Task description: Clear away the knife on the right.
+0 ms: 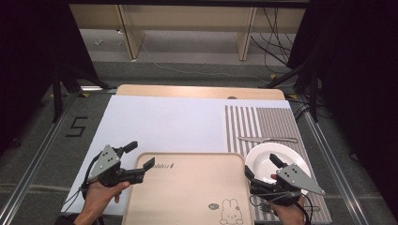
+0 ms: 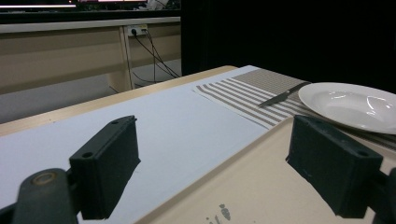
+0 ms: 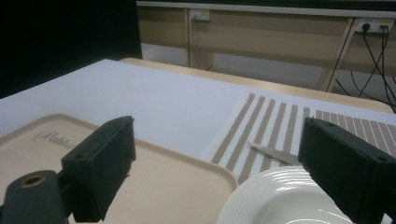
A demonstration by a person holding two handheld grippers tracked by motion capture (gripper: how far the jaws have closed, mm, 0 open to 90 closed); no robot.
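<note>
Across the lower middle of the high view lies a beige tray (image 1: 187,192) with a rabbit drawing near its lower right corner and cursive lettering by its upper edge. It rests on a white sheet (image 1: 169,124) that covers most of the wooden bench (image 1: 197,91). To the tray's right, a striped placemat (image 1: 263,122) carries a white plate (image 1: 263,157), which sits just beside the tray's right edge. A table knife (image 1: 267,139) lies on the placemat just above the plate, blade pointing to the left of the frame.

At lower left, the left claw (image 1: 140,154), held in a hand (image 1: 99,194), has its jaws standing well apart, one over the tray's upper left corner and the other over the white sheet beside it. In the left gripper view the same jaws frame the tray rim (image 2: 243,154), with the plate (image 2: 355,105) and knife (image 2: 282,94) at the right.

At lower right, the right claw (image 1: 263,169) is also spread wide with nothing between its jaws; one jaw sits over the plate, the other by the tray's right edge. In the right gripper view its jaws straddle the tray's corner (image 3: 187,177) and the plate's rim (image 3: 280,196), the knife (image 3: 273,153) just beyond.
</note>
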